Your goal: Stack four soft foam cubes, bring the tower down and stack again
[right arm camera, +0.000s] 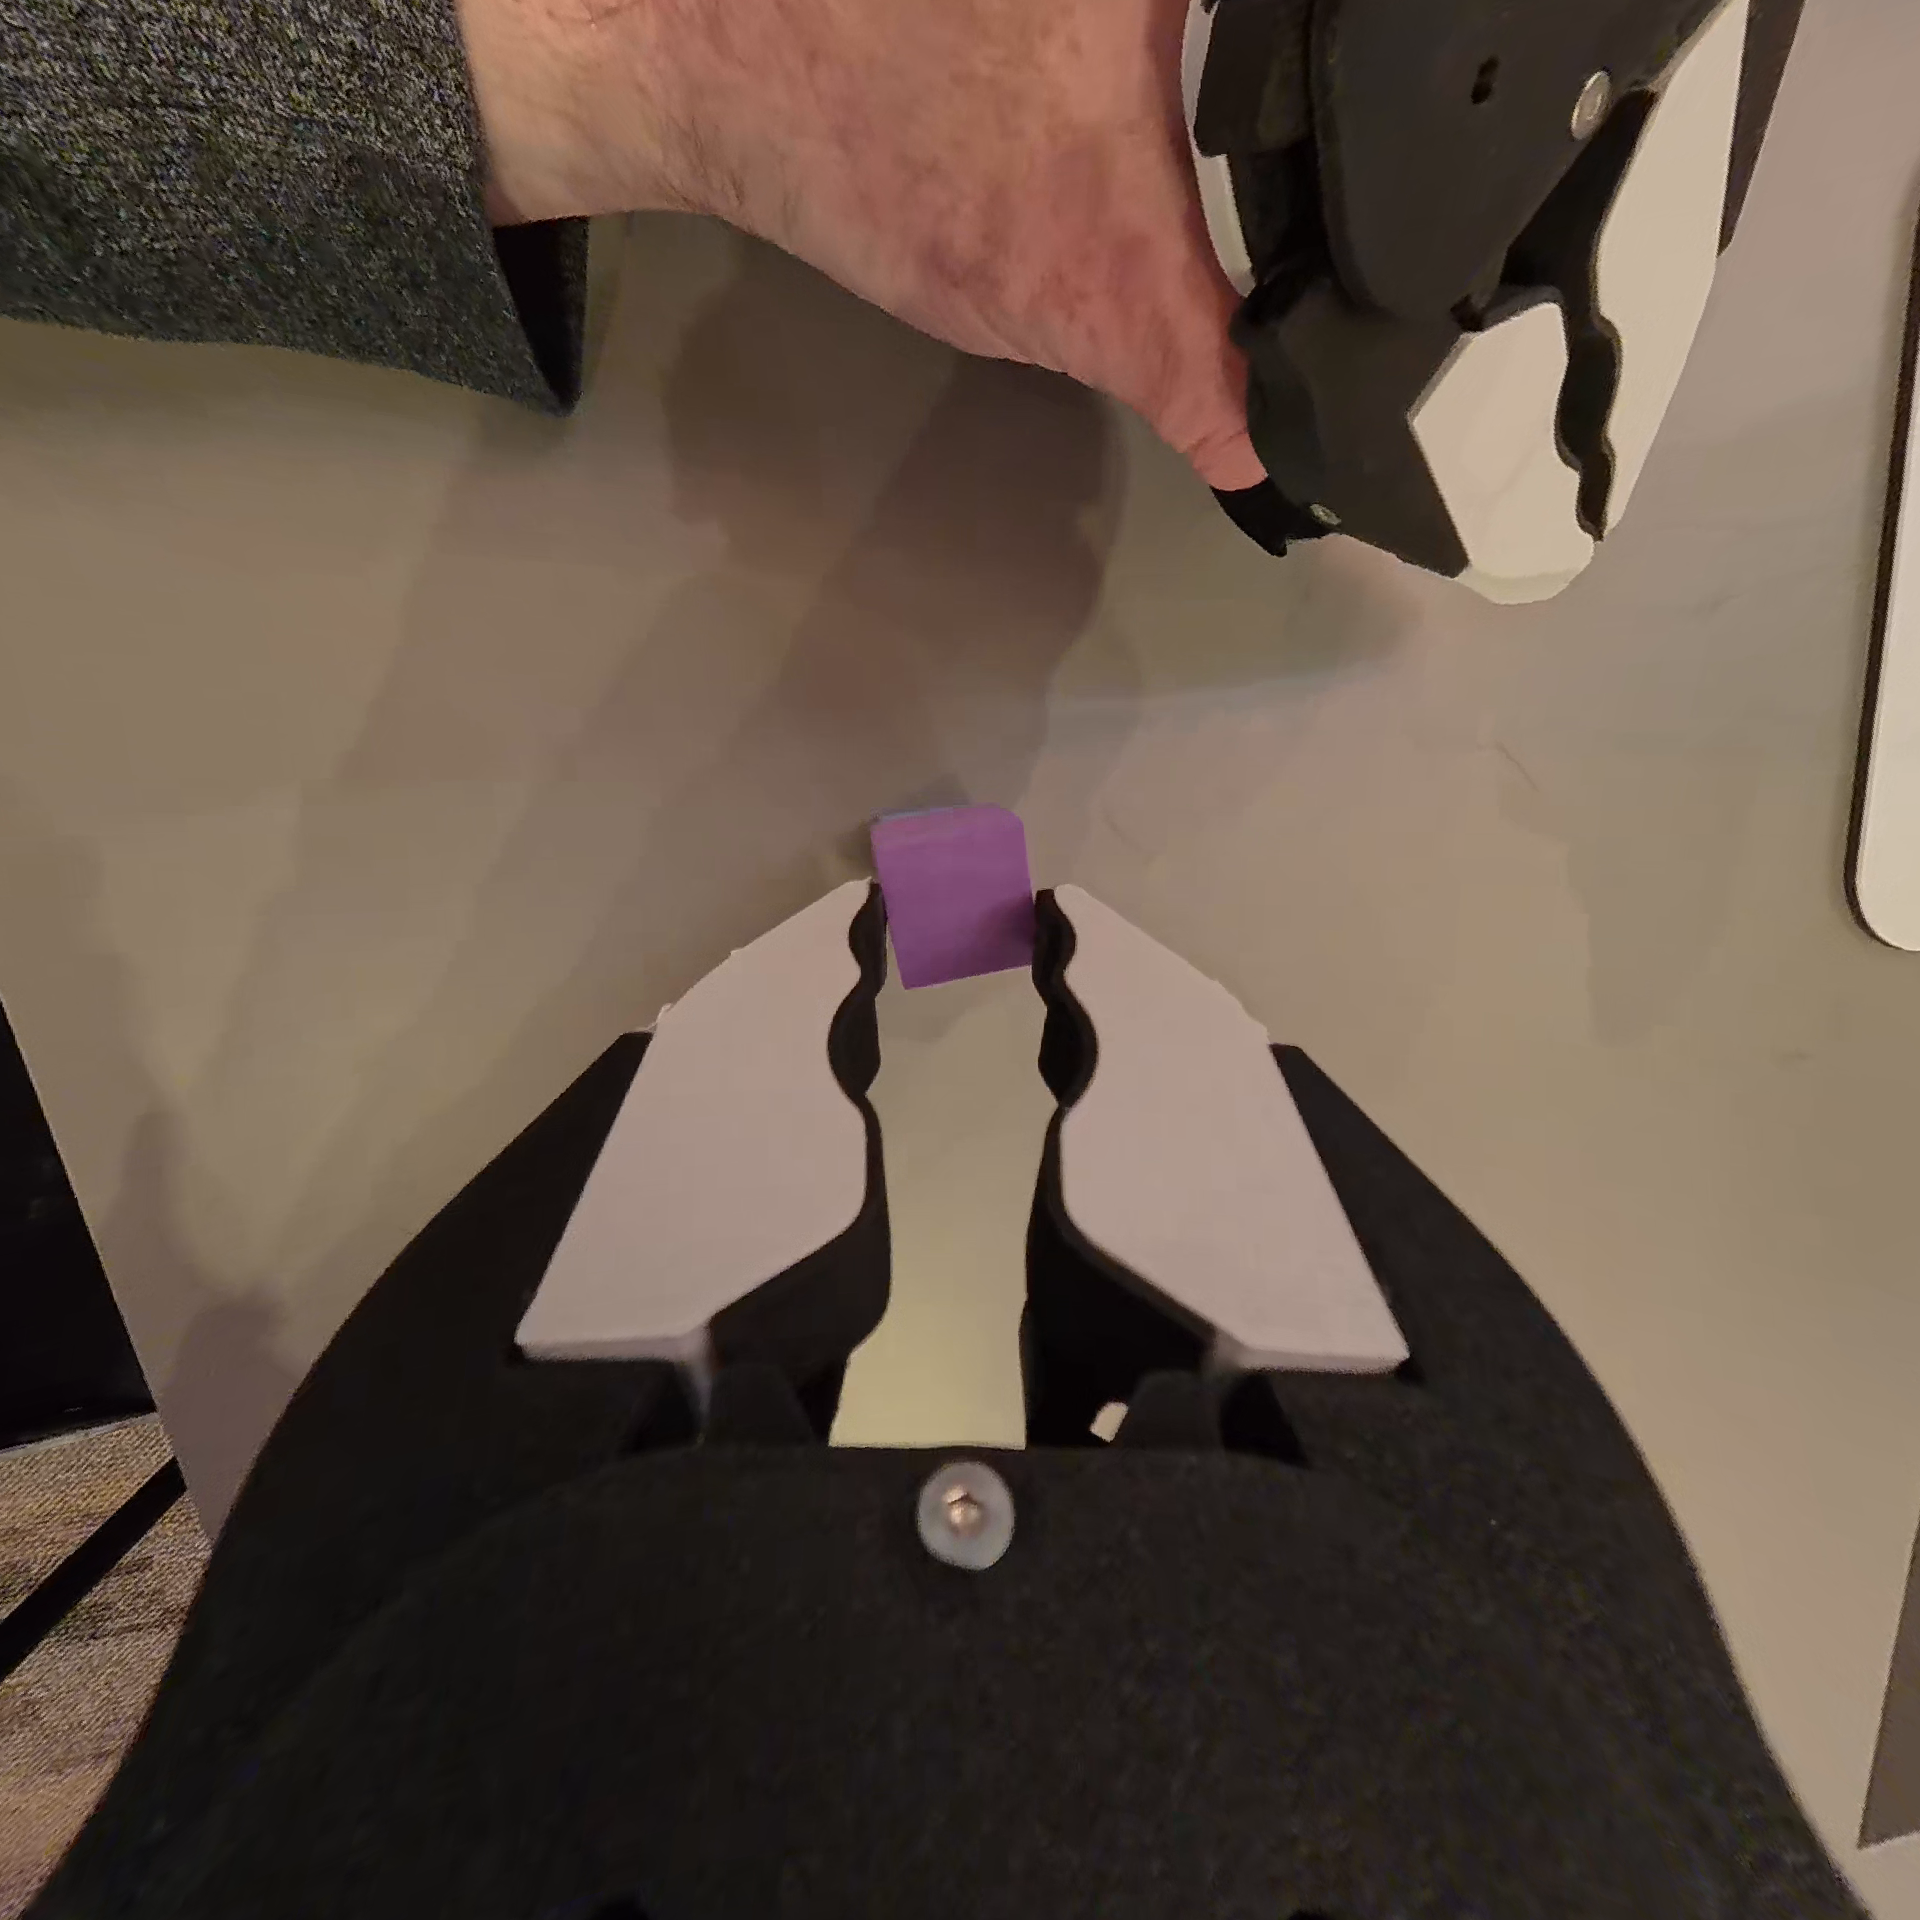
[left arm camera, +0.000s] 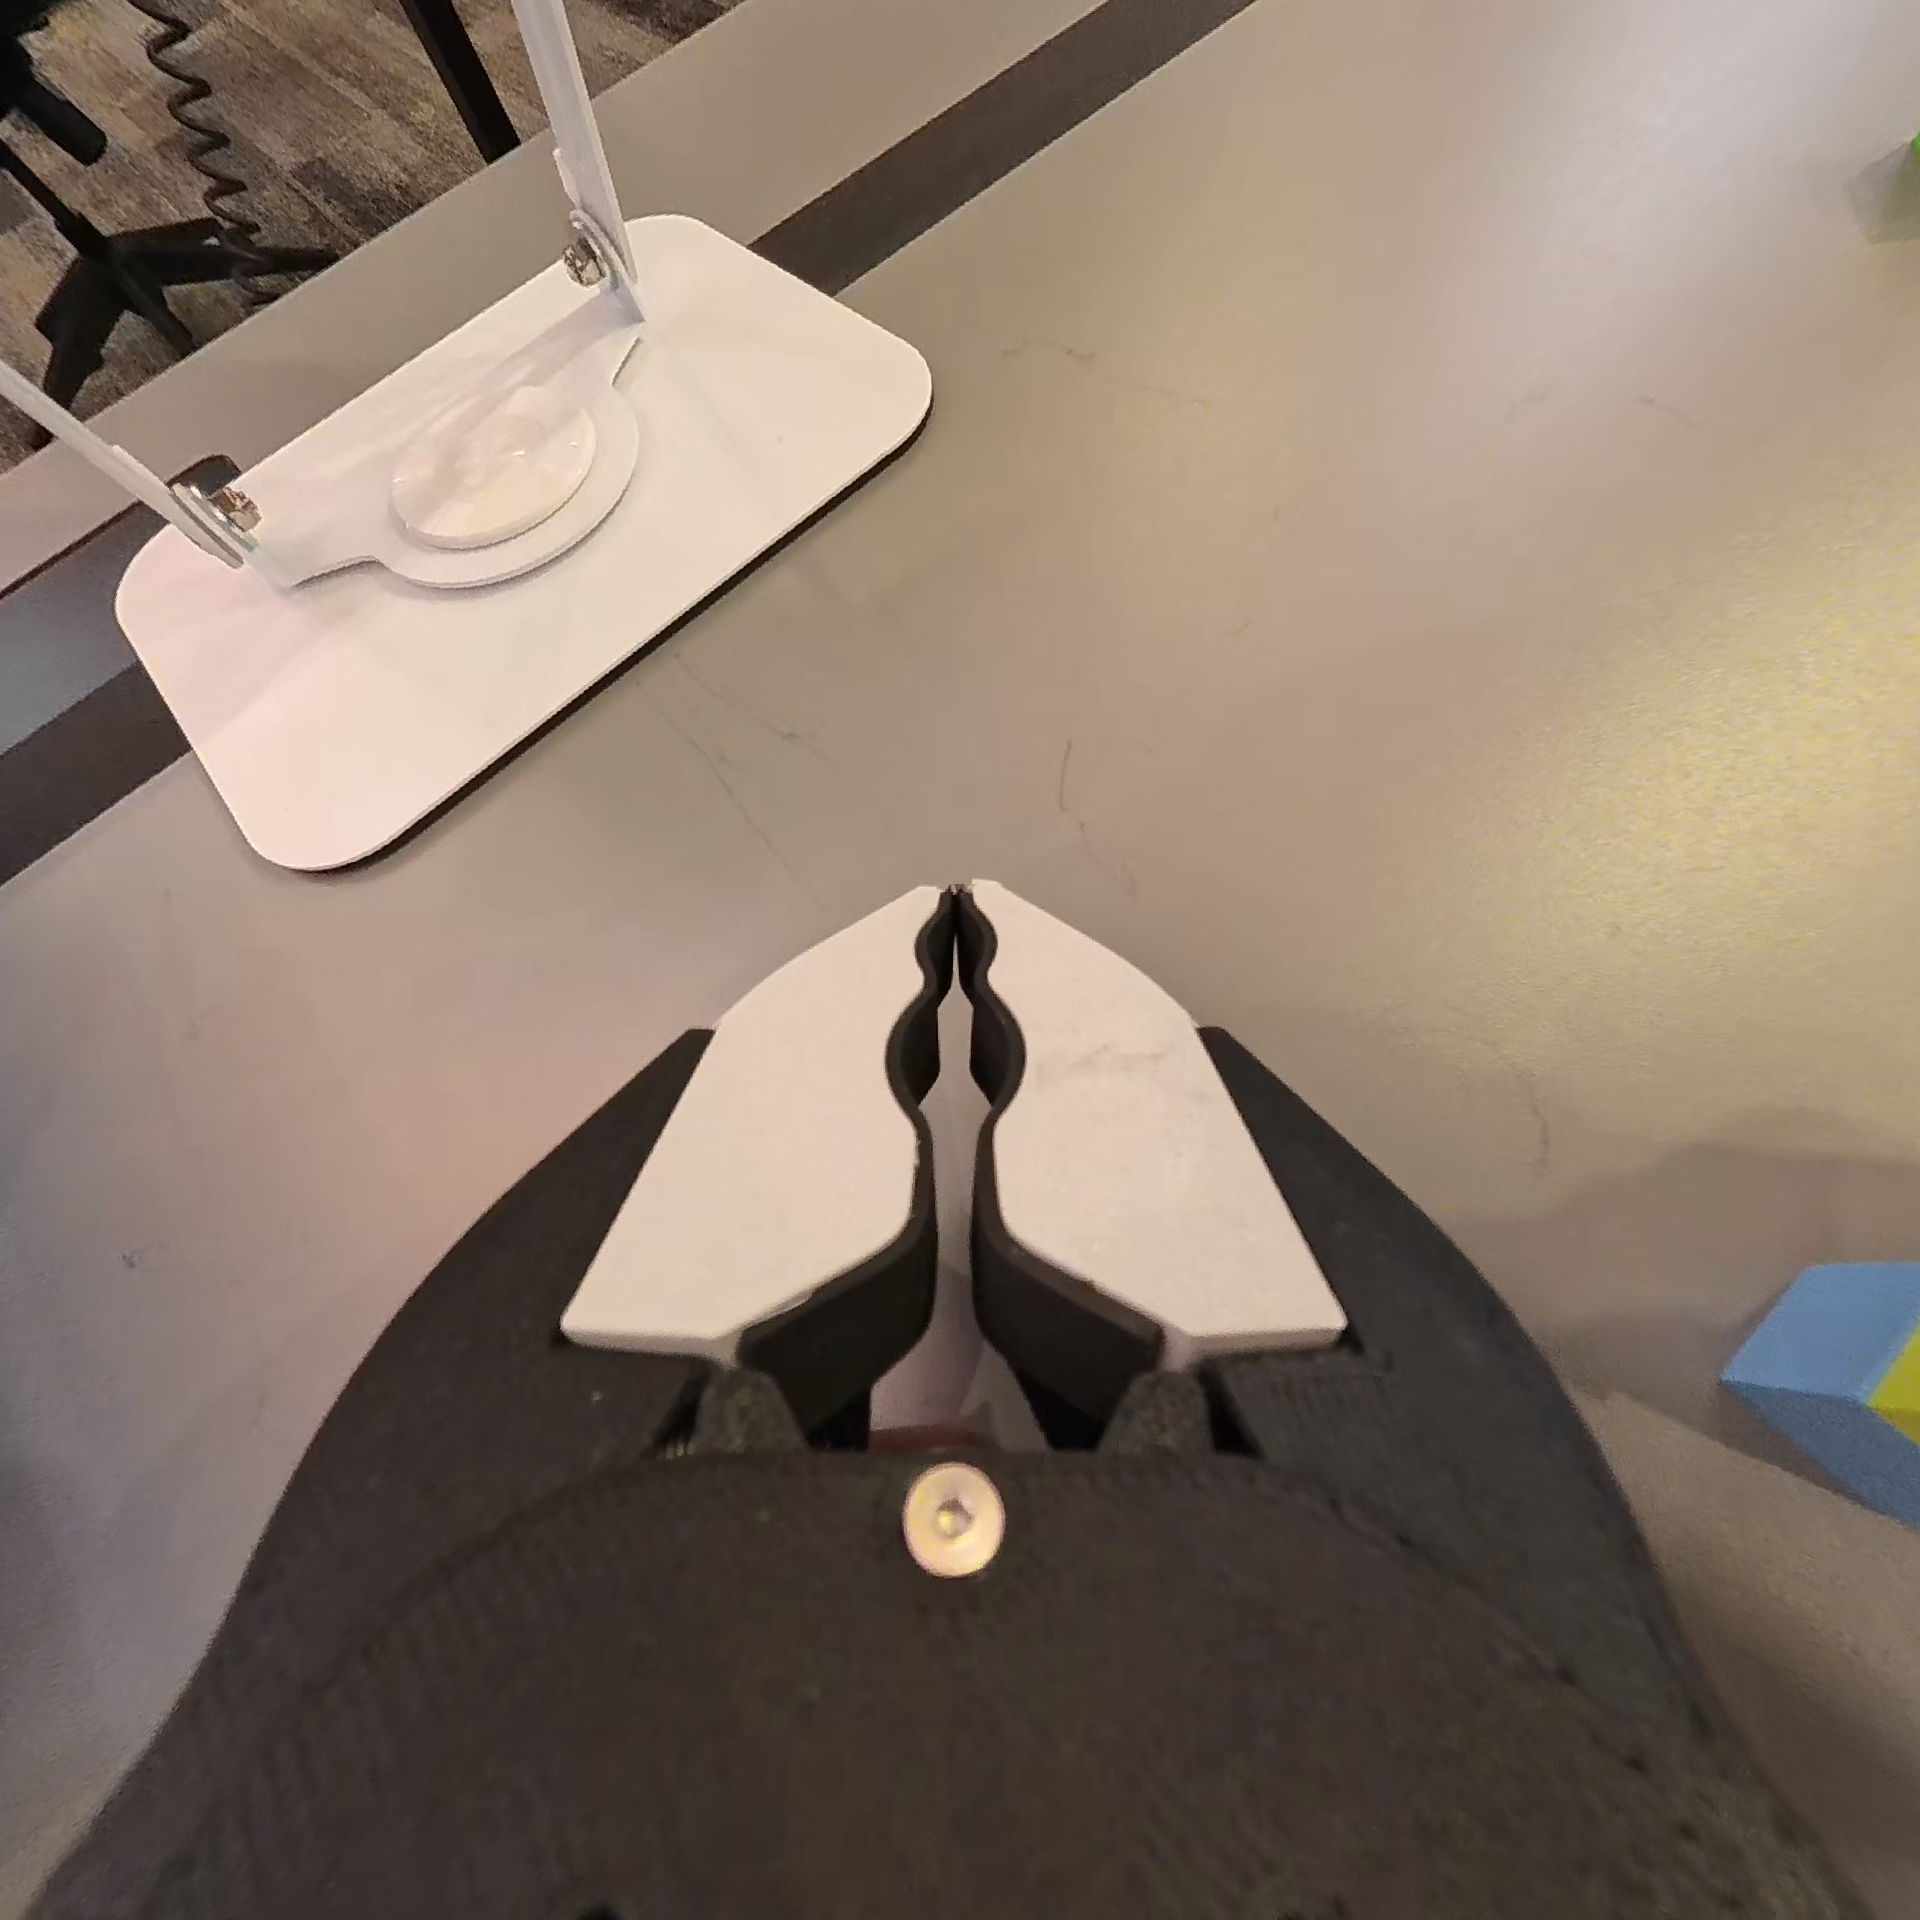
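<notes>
In the right wrist view my right gripper [right arm camera: 956, 914] is shut on a purple foam cube [right arm camera: 951, 899]. Both pads press its sides and it hangs above the grey table [right arm camera: 416, 727]. My left gripper [left arm camera: 956, 891] is shut with nothing between its fingertips, over bare table. It also shows in the right wrist view [right arm camera: 1558, 520], at the upper right, held by a hand [right arm camera: 935, 208]. In the left wrist view a blue and yellow-green cube [left arm camera: 1839, 1382] lies at the right edge, and a green cube [left arm camera: 1896, 192] peeks in at the upper right.
A white stand base [left arm camera: 499, 613] with two slanted white arms sits at the left on the table [left arm camera: 1247, 520]. A dark strip [left arm camera: 935, 156] runs along the table's far edge. The base's edge shows at the right in the right wrist view [right arm camera: 1886, 727]. A grey sleeve [right arm camera: 260, 177] reaches in from the left. About 15 cm separates my left fingertips from my right. My left gripper is the nearer one to the white stand base [left arm camera: 499, 613]: about 15 cm, against 30 cm.
</notes>
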Available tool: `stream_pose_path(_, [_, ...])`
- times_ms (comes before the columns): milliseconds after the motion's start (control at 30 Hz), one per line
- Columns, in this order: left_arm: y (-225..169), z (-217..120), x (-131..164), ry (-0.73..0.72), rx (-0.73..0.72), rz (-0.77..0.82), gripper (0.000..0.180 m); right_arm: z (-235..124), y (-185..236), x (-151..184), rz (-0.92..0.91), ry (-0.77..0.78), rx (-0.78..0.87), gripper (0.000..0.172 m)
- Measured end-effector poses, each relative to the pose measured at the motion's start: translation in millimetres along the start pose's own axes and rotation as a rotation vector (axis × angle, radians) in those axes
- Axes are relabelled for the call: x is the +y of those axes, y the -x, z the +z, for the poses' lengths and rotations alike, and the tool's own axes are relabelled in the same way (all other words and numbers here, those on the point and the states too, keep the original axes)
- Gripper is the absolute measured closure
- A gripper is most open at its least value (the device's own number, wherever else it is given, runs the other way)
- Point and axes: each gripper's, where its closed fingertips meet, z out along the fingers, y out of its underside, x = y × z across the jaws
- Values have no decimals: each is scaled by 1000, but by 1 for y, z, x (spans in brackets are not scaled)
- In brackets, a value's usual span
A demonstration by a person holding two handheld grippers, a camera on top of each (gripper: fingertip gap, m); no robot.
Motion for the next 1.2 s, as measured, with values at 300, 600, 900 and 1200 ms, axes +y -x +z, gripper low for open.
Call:
stream_pose_path(300, [0, 0, 0, 2, 1, 2, 180, 0, -1, 2, -1, 29, 8, 145])
stream_pose_path(600, [0, 0, 0, 3, 0, 4, 180, 5, 0, 2, 0, 42, -1, 145])
stream_pose_path(900, [-1, 0, 1, 4, 1, 6, 180, 6, 0, 1, 9, 39, -1, 145])
stream_pose_path(1200, [-1, 0, 1, 5, 1, 7, 180, 2, -1, -1, 12, 24, 1, 145])
